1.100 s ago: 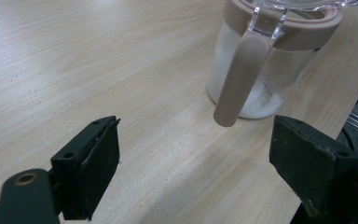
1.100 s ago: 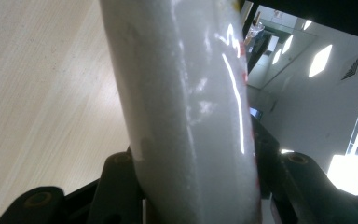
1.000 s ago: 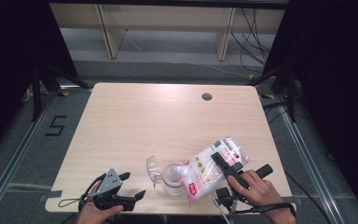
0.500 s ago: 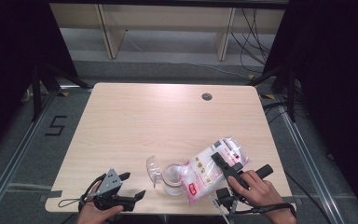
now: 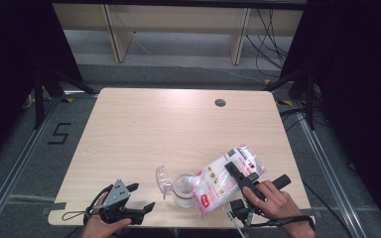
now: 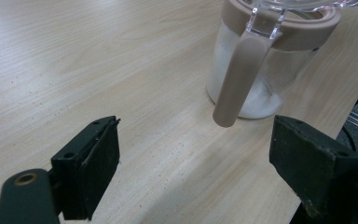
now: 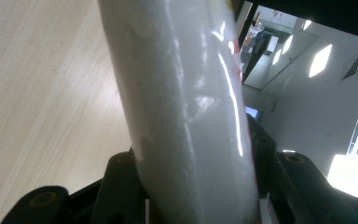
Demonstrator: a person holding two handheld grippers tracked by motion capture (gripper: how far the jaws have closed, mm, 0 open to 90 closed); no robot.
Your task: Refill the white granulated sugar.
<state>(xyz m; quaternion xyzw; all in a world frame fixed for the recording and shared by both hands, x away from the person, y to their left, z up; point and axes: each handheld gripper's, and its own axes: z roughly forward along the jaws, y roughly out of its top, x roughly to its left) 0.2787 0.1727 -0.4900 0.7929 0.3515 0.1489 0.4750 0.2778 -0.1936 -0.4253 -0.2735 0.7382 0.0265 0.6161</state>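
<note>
Right gripper (image 5: 240,179) clenched on a white pouch (image 5: 223,181) with red and yellow print too small to read, tilted over the open jar (image 5: 182,188) near the table's (image 5: 144,129) near edge, left gripper (image 5: 139,197) released, "5" (image 5: 59,134) marked on floor at left.

Light wood-grain table (image 5: 144,129), rectangular with rounded corners, standing on grey floor. Small dark round grommet hole (image 5: 220,102) near the far edge, toward the far right corner. A clear jar (image 5: 183,189) with a beige rim and a beige handle stands upright close to the near edge, about midway along it; white granules sit in its bottom. Its clear lid (image 5: 162,179) is flipped open toward the left edge. Strips of grey tape (image 5: 53,210) at the near left corner.
</note>
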